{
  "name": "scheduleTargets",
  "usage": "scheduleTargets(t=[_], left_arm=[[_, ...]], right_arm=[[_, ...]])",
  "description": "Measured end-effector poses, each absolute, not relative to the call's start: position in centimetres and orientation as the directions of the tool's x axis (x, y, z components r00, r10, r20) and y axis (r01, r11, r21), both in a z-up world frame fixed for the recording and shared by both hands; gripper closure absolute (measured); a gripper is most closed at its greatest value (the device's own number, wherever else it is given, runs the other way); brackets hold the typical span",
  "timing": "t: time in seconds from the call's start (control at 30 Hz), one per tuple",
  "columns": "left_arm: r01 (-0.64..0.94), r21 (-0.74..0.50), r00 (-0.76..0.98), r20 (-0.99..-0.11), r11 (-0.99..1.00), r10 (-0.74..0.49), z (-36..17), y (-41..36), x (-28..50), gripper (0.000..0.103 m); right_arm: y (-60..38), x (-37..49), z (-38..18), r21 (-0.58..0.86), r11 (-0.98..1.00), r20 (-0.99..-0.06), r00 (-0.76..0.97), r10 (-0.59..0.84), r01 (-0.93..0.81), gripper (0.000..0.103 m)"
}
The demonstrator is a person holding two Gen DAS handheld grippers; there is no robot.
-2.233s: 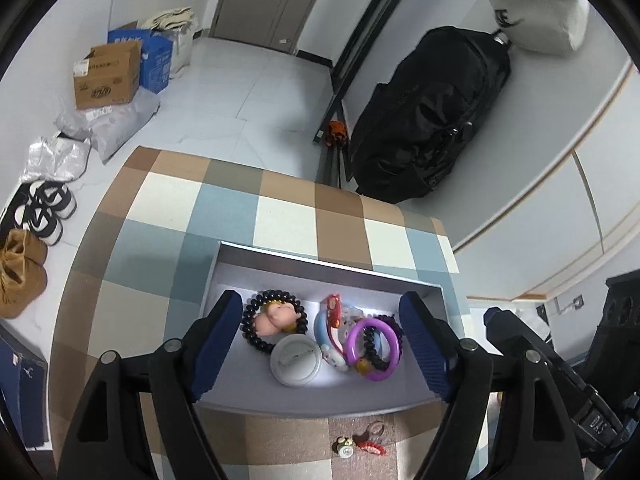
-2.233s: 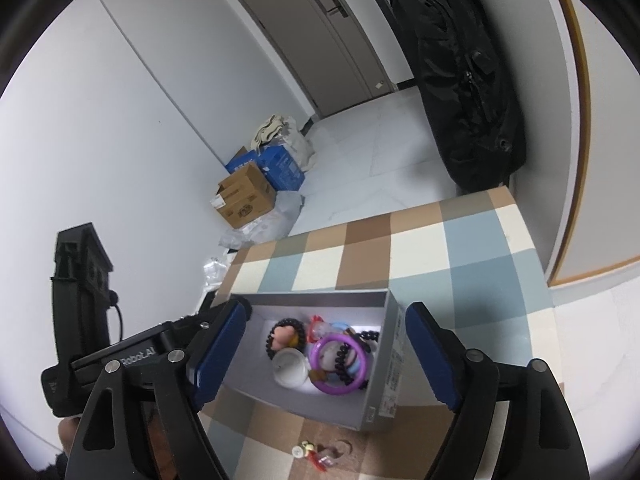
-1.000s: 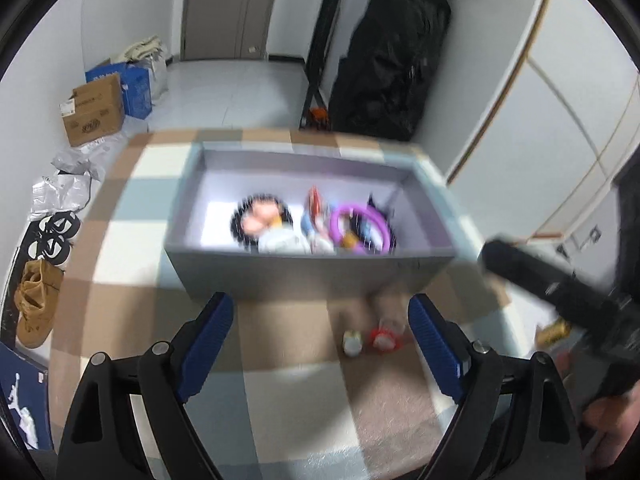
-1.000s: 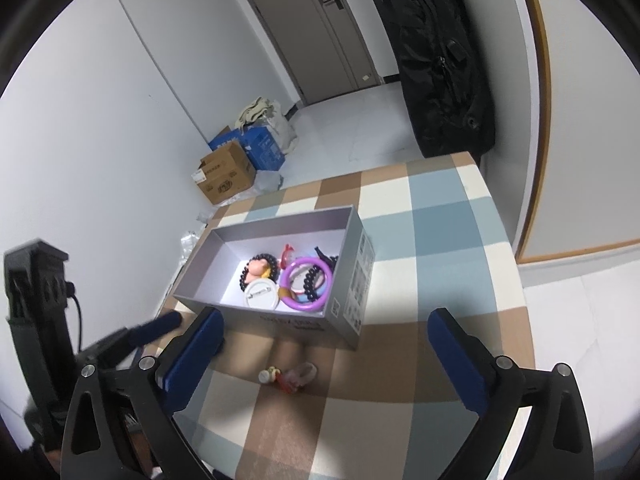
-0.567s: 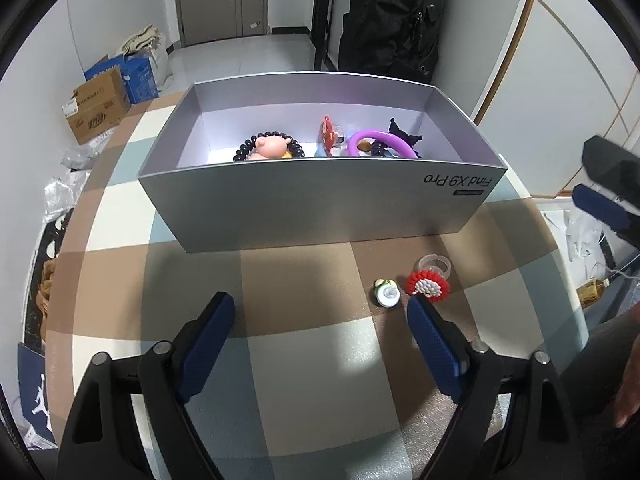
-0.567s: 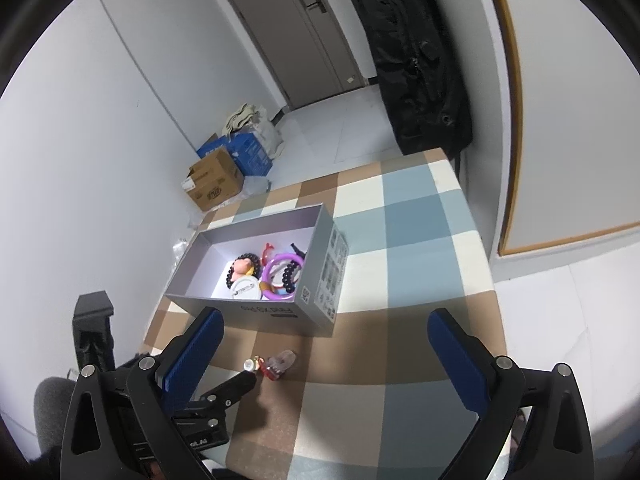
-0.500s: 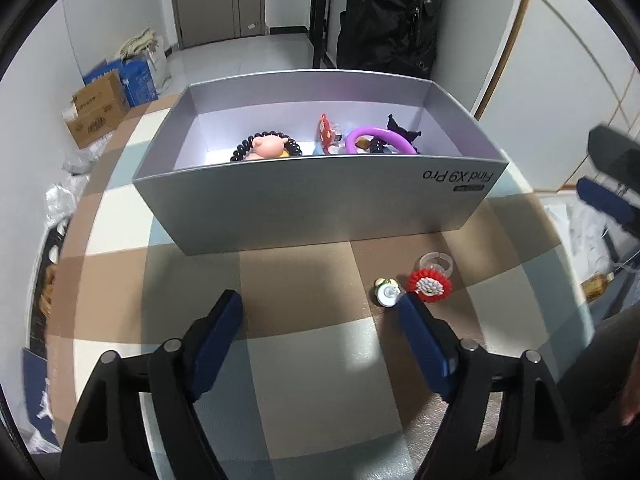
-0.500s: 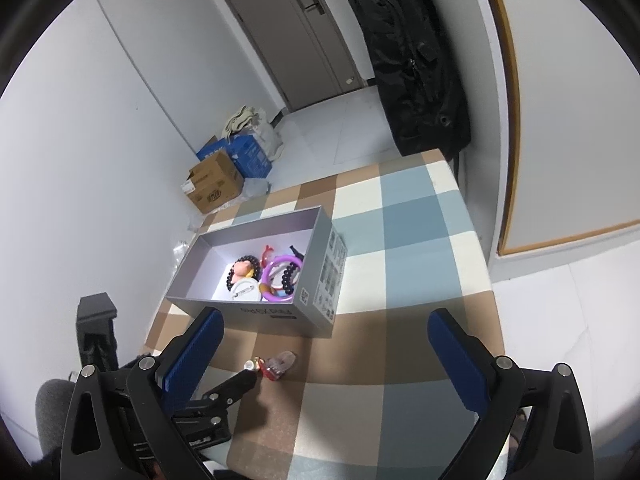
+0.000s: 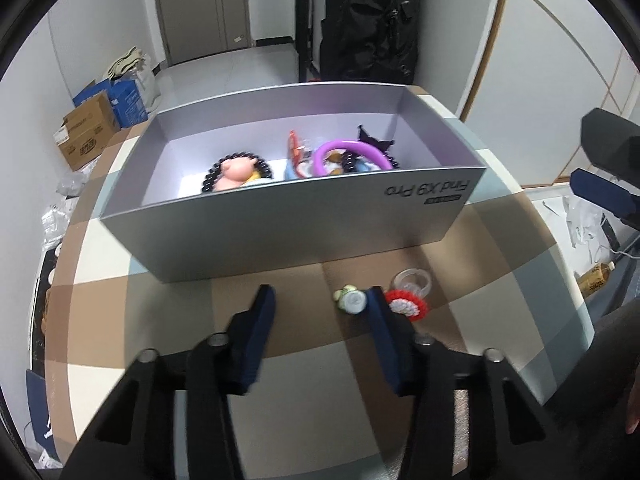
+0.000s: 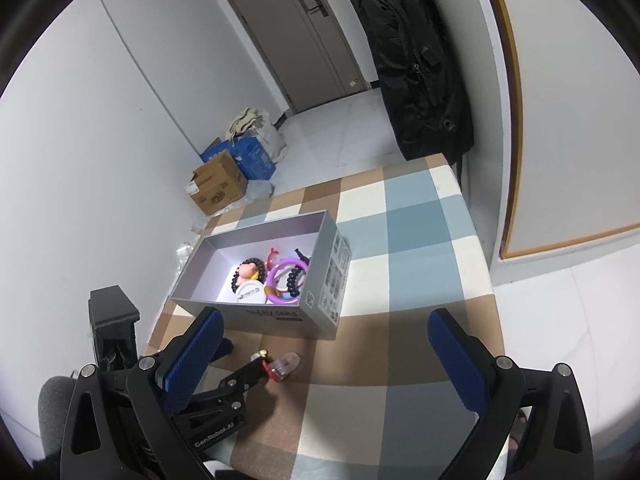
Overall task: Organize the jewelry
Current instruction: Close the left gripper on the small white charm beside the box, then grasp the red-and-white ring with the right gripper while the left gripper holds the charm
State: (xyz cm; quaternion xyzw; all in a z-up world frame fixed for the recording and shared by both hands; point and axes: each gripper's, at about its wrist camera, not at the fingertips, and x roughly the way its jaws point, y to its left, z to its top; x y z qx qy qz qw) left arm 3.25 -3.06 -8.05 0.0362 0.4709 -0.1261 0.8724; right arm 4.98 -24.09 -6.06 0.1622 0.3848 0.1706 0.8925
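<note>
A grey box on the checked table holds a black bead bracelet with a pink charm, a purple ring and other trinkets; it also shows in the right wrist view. In front of the box lie a small white-green charm and a red-and-clear ring, also in the right wrist view. My left gripper is open, lowered to the table, its right finger between charm and ring. My right gripper is wide open and empty, held high over the table.
The checked tablecloth covers the table. A black bag leans by the wall behind the table. Cardboard and blue boxes sit on the floor left. A door is at the back.
My left gripper has narrowed its opening and dropped towards the small charm in front of the box. The right gripper has barely moved and stays wide open.
</note>
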Motion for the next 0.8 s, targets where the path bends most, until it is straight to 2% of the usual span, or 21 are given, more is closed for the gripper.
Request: scheduleTargets(t=[0.03, 0.1, 0.17, 0.4, 0.8], left_arm=[[0.263, -0.058, 0.523, -0.83, 0.963, -0.192, -8.0, -3.2, 3.3, 0.072], [0.277, -0.068, 0.518, -0.83, 0.958, -0.208, -7.9, -3.3, 3.2, 0.087], [0.282, -0.088, 0.503, -0.834, 0.955, -0.225, -7.8, -3.3, 3.3, 0.092], [0.249, -0.181, 0.468, -0.837, 0.951, -0.282, -7.7, -2.3, 4.0, 0.094], [0.204, -0.255, 0.484, -0.813, 0.945, -0.324, -5.8, -0.7, 4.2, 0.095]], right_arm=[[-24.2, 5.0, -6.0, 0.421, 0.889, -0.632, 0.646, 0.429, -0.179, 0.0], [-24.2, 5.0, -6.0, 0.423, 0.889, -0.632, 0.646, 0.429, -0.177, 0.0], [-24.2, 5.0, -6.0, 0.424, 0.888, -0.633, 0.644, 0.43, -0.176, 0.0], [-23.8, 5.0, -6.2, 0.417, 0.89, -0.645, 0.63, 0.432, -0.184, 0.0], [-22.7, 5.1, -7.6, 0.389, 0.9, -0.688, 0.589, 0.425, -0.195, 0.0]])
